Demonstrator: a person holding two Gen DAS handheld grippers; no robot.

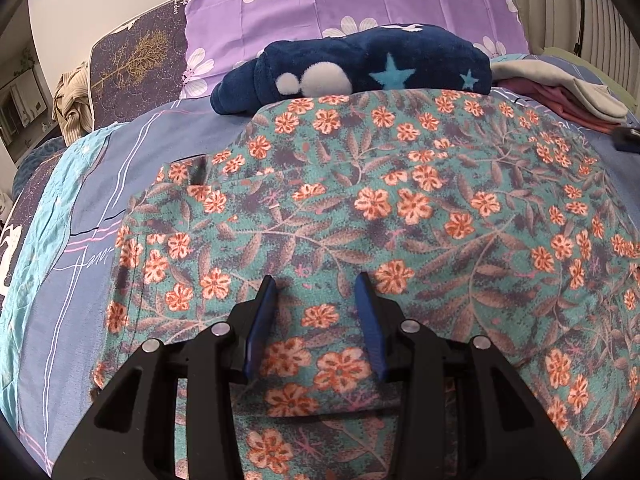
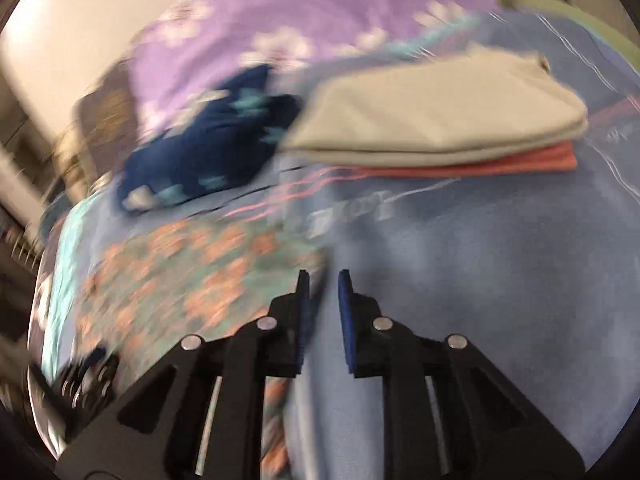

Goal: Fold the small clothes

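The teal cotton garment printed with orange flowers and brown leaves [image 1: 360, 208] lies spread flat on the blue-grey bed sheet with pale line drawings [image 1: 92, 200], which suits folding: a smooth, wide surface lets each flap fall square. One edge already looks doubled over near the garment's left side, so the fold seems under way rather than finished. The left gripper [image 1: 316, 288] hovers low over the near part of the cloth with its blue pads apart and nothing between them; it seems placed to steady or pinch the fabric next. The right gripper [image 2: 324, 280] sits at the garment's right edge, over the sheet, its jaws only slightly apart and empty; the right view is smeared, so whether a pad brushes the hem I cannot tell. Behind the work lie a dark blue fleece piece with light stars and white spots [image 1: 360, 64], seemingly unfolded and waiting, and a folded beige cloth [image 2: 440, 112] stacked on a folded salmon-red one [image 2: 520, 164], probably set aside as done. A purple pillow with white flowers [image 1: 320, 0] backs the bed
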